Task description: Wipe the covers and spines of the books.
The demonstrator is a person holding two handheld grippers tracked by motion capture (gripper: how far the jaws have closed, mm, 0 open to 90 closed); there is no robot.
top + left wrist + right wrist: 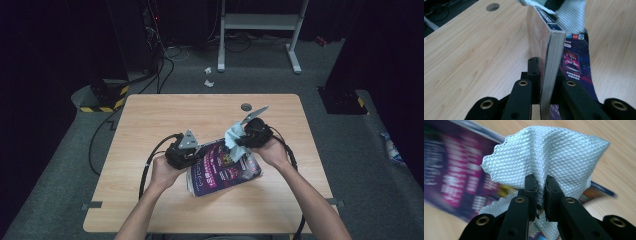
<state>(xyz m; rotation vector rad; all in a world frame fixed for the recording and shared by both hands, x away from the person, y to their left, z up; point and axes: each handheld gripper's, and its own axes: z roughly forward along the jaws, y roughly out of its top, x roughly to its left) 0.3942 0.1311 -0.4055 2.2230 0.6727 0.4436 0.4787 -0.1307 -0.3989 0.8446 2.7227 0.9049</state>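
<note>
The left gripper view shows the book's (pixel 554 50) page edge clamped between the left gripper's (pixel 545 75) jaws. The right gripper view shows the right gripper (pixel 540 192) pinching a grey cloth (pixel 544 155) over the cover. From above, both forearms reach in, the book tilted on the wooden table (pixel 150 120). Dark floor and cables lie beyond.
</note>
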